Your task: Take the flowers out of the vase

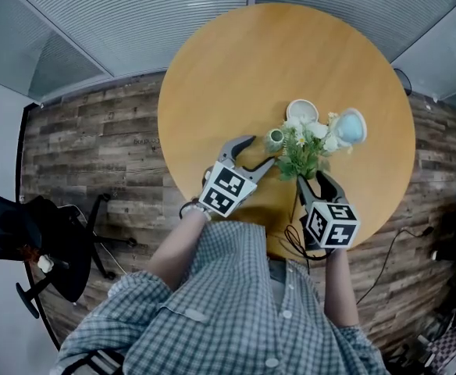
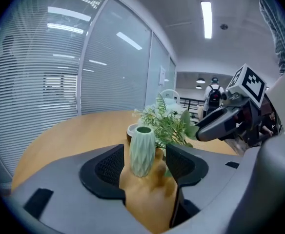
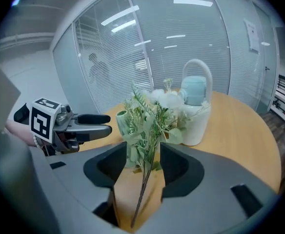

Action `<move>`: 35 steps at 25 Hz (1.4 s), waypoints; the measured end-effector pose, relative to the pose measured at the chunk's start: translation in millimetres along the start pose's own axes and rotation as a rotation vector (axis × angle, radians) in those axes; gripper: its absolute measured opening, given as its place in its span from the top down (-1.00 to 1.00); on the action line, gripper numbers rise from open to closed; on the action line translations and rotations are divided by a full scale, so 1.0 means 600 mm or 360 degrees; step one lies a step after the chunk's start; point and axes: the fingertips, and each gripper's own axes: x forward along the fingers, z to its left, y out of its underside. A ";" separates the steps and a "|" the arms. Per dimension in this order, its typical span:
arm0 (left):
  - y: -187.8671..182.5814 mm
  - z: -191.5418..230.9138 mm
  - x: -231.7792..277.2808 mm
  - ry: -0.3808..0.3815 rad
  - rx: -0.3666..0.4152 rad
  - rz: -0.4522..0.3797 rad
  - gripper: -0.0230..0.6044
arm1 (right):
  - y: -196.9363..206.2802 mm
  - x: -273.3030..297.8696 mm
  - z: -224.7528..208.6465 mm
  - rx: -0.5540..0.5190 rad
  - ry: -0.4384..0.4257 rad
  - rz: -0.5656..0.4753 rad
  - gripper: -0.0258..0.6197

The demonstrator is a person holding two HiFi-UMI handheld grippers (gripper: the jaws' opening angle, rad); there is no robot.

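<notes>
Checked shirt point(image 1: 236, 311) is nearest, with both claws out over the round table point(image 1: 228, 69). On the left, the left claw point(image 1: 263, 149) is wide open around the empty green vase point(image 1: 275, 137), not touching it. Just right of the vase lie the flowers point(image 1: 302, 153), their stem loose inside the wide-open right claw point(image 1: 311, 178).

Pale green faceted ceramic vase point(image 2: 142, 150); green-leaved, white-blossomed flower sprig point(image 3: 149, 122); round honey-tan wooden table point(image 1: 236, 69); white handled basket point(image 3: 199, 126) holding something light blue; blue-and-white checked shirt point(image 1: 236, 312).
</notes>
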 end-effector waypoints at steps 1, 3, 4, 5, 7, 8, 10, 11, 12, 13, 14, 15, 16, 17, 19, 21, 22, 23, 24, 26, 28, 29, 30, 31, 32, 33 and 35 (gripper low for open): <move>-0.004 -0.002 -0.011 0.0000 0.0003 -0.0011 0.09 | -0.008 -0.011 0.004 -0.0009 0.0015 -0.0052 0.37; -0.013 -0.009 -0.033 0.0017 -0.0002 -0.0035 0.09 | -0.026 -0.034 0.015 -0.0026 0.0049 -0.0163 0.37; -0.018 -0.014 -0.044 0.0031 -0.0007 -0.0049 0.11 | -0.034 -0.046 0.020 -0.0027 0.0068 -0.0218 0.37; -0.024 -0.019 -0.055 0.0044 -0.0008 -0.0064 0.15 | -0.041 -0.057 0.026 -0.0020 0.0085 -0.0270 0.37; -0.037 -0.028 -0.077 0.0058 0.0002 -0.0097 0.24 | -0.055 -0.079 0.040 0.0004 0.0109 -0.0370 0.37; -0.044 -0.031 -0.089 0.0060 0.0006 -0.0113 0.29 | -0.063 -0.090 0.049 0.0004 0.0118 -0.0421 0.37; -0.060 -0.035 -0.114 0.0058 -0.0005 -0.0146 0.40 | -0.081 -0.114 0.071 -0.0049 0.0144 -0.0530 0.41; -0.069 -0.036 -0.127 0.0055 -0.0017 -0.0166 0.43 | -0.090 -0.127 0.083 -0.0091 0.0167 -0.0586 0.43; -0.078 -0.037 -0.141 0.0049 -0.0030 -0.0190 0.49 | -0.098 -0.140 0.095 -0.0129 0.0195 -0.0637 0.49; -0.086 -0.038 -0.155 0.0042 -0.0040 -0.0215 0.52 | -0.106 -0.152 0.106 -0.0159 0.0221 -0.0685 0.56; -0.094 -0.038 -0.169 0.0033 -0.0049 -0.0239 0.56 | -0.113 -0.164 0.117 -0.0175 0.0237 -0.0729 0.64; -0.100 -0.038 -0.182 0.0024 -0.0055 -0.0257 0.61 | -0.119 -0.174 0.128 -0.0178 0.0231 -0.0765 0.69; -0.106 -0.039 -0.194 0.0017 -0.0054 -0.0272 0.65 | -0.123 -0.182 0.140 -0.0169 0.0207 -0.0793 0.73; -0.111 -0.041 -0.207 0.0014 -0.0043 -0.0284 0.71 | -0.125 -0.189 0.151 -0.0154 0.0176 -0.0813 0.73; -0.120 -0.047 -0.230 0.0014 0.0003 -0.0305 0.78 | -0.124 -0.201 0.166 -0.0155 0.0159 -0.0838 0.77; -0.124 -0.055 -0.253 0.0015 0.0055 -0.0321 0.82 | -0.118 -0.215 0.175 -0.0191 0.0205 -0.0859 0.81; -0.125 -0.058 -0.265 0.0015 0.0076 -0.0325 0.84 | -0.116 -0.222 0.180 -0.0199 0.0224 -0.0868 0.82; -0.124 -0.061 -0.277 0.0014 0.0093 -0.0327 0.85 | -0.114 -0.230 0.186 -0.0199 0.0234 -0.0876 0.83; -0.123 -0.064 -0.289 0.0011 0.0107 -0.0328 0.87 | -0.111 -0.238 0.192 -0.0195 0.0241 -0.0883 0.83; -0.121 -0.069 -0.312 0.0002 0.0129 -0.0334 0.89 | -0.106 -0.256 0.203 -0.0198 0.0259 -0.0894 0.84; -0.122 -0.072 -0.334 -0.0008 0.0129 -0.0355 0.90 | -0.107 -0.277 0.213 -0.0222 0.0291 -0.0918 0.84; -0.123 -0.073 -0.345 -0.0014 0.0120 -0.0369 0.90 | -0.111 -0.289 0.218 -0.0239 0.0308 -0.0939 0.85; -0.123 -0.072 -0.356 -0.0020 0.0108 -0.0384 0.90 | -0.115 -0.302 0.225 -0.0258 0.0322 -0.0962 0.85; -0.124 -0.072 -0.366 -0.0028 0.0103 -0.0396 0.90 | -0.119 -0.313 0.232 -0.0274 0.0332 -0.0985 0.85; -0.125 -0.072 -0.377 -0.0036 0.0106 -0.0406 0.90 | -0.124 -0.325 0.239 -0.0288 0.0341 -0.1007 0.85; -0.126 -0.072 -0.386 -0.0043 0.0119 -0.0413 0.90 | -0.127 -0.335 0.246 -0.0300 0.0351 -0.1026 0.85; -0.128 -0.073 -0.405 -0.0054 0.0149 -0.0427 0.90 | -0.132 -0.354 0.258 -0.0336 0.0383 -0.1054 0.86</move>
